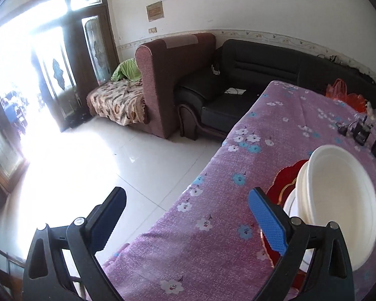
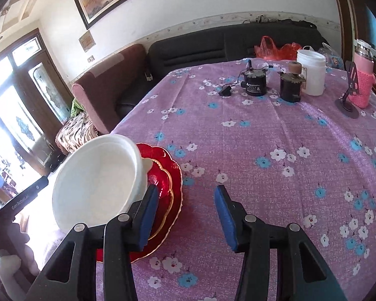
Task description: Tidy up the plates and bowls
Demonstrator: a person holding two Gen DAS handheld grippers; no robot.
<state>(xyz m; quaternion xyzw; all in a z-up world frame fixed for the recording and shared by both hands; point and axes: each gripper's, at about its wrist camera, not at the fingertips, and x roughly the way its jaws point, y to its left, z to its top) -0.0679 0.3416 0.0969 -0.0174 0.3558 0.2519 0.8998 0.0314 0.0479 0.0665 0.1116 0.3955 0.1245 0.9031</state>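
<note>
Your smooth white round bowls [image 2: 97, 185] tilt on scalloped glossy red plates [image 2: 168, 175]; right gripper [image 2: 186, 215] and left gripper [image 1: 188, 223] both gape empty.

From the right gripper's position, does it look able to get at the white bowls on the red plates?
Probably yes. The right gripper stands open beside the white bowls, stacked on the red plates, with nothing between. Its left finger already sits by the stack's rim.

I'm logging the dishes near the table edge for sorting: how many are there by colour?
White bowls: 2, nested and tilted
Red plates: 2, stacked, gold-rimmed
Total: 4, though more could be hidden under the bowls
</note>
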